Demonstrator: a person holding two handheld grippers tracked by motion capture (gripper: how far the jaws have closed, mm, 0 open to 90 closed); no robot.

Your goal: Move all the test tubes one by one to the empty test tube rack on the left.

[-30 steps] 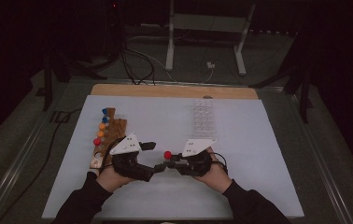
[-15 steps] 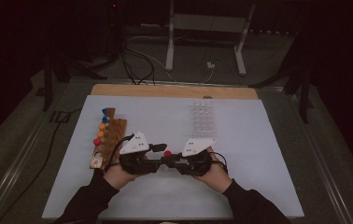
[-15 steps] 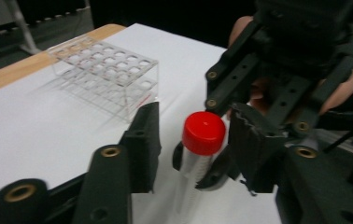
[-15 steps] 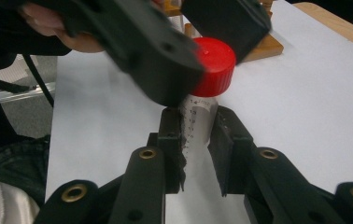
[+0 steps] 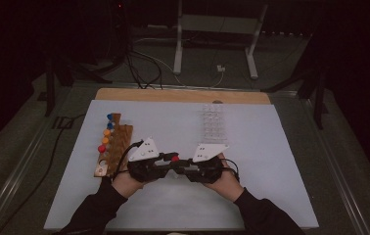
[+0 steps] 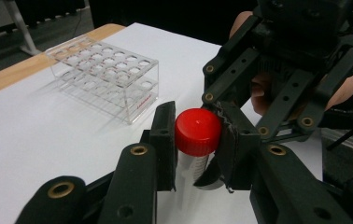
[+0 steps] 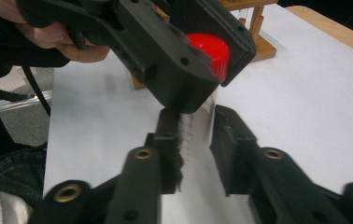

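Both grippers meeting over the near middle of the white tabletop, closer to the near edge than the far one. Left gripper pinching the red cap of a clear tube, jaws having just been closing, pads now pressed on either side of the cap. Right gripper clamped on the tube's clear body lower down, jaws having just eased a little wider, yet in touch with the tube on both sides. Tube held upright between the two tools, off the tabletop as far as can be told. Clear plastic rack standing toward the far edge, well apart from the grippers. Wooden rack with coloured-capped tubes along the left edge, just beside the left hand. Right hand opposite, sleeves coming in from the near edge.
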